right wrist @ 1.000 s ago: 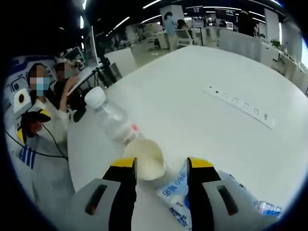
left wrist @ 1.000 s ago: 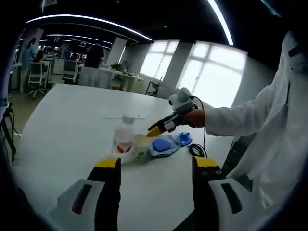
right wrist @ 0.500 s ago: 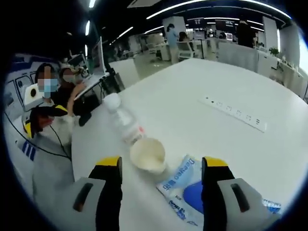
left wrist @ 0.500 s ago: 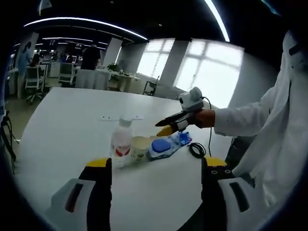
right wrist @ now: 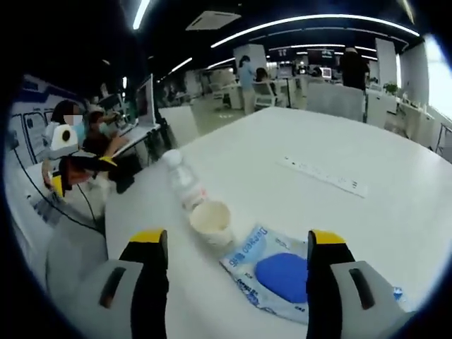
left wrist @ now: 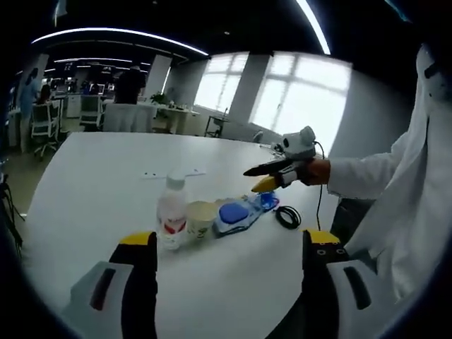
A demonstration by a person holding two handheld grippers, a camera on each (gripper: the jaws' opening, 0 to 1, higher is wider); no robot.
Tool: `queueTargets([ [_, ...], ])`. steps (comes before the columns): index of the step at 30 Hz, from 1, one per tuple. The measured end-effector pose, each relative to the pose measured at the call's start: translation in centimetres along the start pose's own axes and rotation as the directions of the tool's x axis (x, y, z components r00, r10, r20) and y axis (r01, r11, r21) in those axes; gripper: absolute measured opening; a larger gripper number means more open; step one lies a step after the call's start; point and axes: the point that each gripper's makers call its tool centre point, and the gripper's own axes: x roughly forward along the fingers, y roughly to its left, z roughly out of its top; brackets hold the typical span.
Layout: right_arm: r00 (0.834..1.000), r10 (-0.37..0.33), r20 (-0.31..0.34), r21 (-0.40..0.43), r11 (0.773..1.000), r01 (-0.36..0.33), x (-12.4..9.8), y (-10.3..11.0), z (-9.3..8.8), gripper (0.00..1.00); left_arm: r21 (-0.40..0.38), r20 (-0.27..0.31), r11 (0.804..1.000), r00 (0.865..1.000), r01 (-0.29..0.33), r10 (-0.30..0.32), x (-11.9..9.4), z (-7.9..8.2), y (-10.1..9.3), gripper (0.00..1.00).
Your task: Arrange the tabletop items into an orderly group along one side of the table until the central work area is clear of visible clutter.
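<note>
Standing in tight row near table edge: water bottle, paper cup, blue wipes pack, touching or nearly so – reads as grouping done along one side, centre bare save power strip well apart

Black cable coil just beside pack

Left gripper jaws wide, empty, row ahead between them, apart

Right gripper jaws wide, empty, above cup and pack, not touching

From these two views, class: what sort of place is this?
Probably an open-plan office or lab: a large white table with a power strip, further desks with chairs behind it, and long ceiling strip lights.
</note>
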Motion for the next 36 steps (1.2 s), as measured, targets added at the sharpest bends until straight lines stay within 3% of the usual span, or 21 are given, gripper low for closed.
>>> queueTargets([
  [7, 0.997, -0.044, 0.057, -0.026, 0.999, 0.046, -3.7, -0.9, -0.6, 0.89, 0.035, -0.008, 0.999, 1.000, 0.014, -0.013, 0.8, 0.3, -0.7, 0.91],
  [20, 0.984, -0.121, 0.132, 0.004, 0.993, 0.121, -10.8, -1.4, -2.4, 0.92, 0.096, -0.051, 0.994, 0.998, 0.046, -0.041, 2.1, 0.3, -2.3, 0.94],
  [30, 0.971, -0.199, 0.136, 0.073, 0.979, 0.191, -17.2, -1.2, -6.4, 0.90, 0.128, -0.073, 0.989, 0.996, 0.068, -0.059, 3.1, -0.2, -4.0, 0.98],
  [36, 0.963, -0.231, 0.136, 0.093, 0.971, 0.220, -20.1, -1.0, -8.7, 0.91, 0.135, -0.089, 0.988, 0.994, 0.074, -0.063, 3.5, -1.3, -5.0, 1.00],
])
